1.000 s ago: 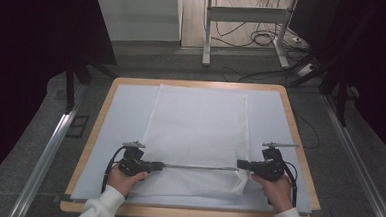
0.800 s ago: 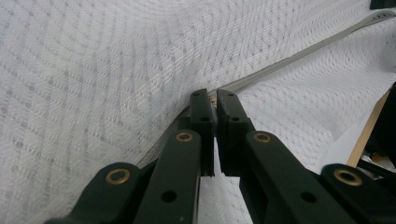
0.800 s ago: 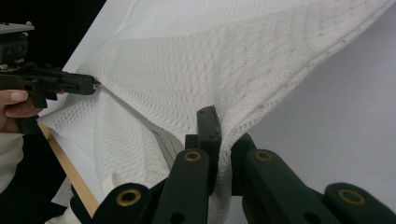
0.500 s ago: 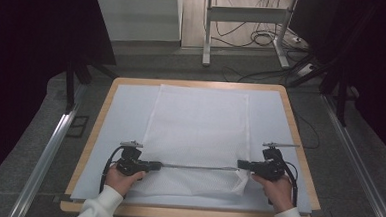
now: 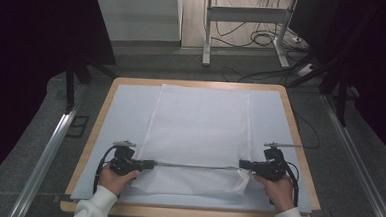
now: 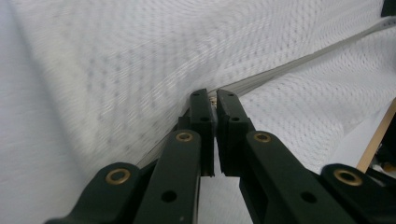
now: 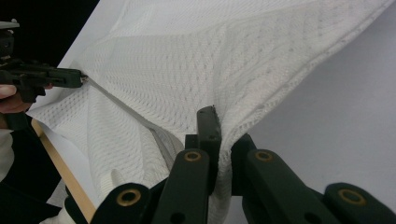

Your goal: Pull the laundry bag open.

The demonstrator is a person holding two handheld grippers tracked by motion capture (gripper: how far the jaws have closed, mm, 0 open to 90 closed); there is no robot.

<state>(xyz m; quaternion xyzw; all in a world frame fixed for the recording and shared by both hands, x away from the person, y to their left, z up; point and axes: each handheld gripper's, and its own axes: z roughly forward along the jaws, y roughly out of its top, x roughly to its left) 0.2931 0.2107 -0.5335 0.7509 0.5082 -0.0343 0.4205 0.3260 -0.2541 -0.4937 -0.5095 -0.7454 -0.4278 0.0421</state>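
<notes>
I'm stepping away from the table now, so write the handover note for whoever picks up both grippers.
Left gripper: shut on the white mesh cloth, at its left side edge near the front.
Right gripper: shut on the same cloth at its right side edge.
Cloth: lies lengthwise on the pale mat, with a taut line stretched between the two grippers and a strip of cloth in front of it.
Done: both side edges are pinched.
Left: probably a fold along that line; lift both edges together, evenly.
</notes>
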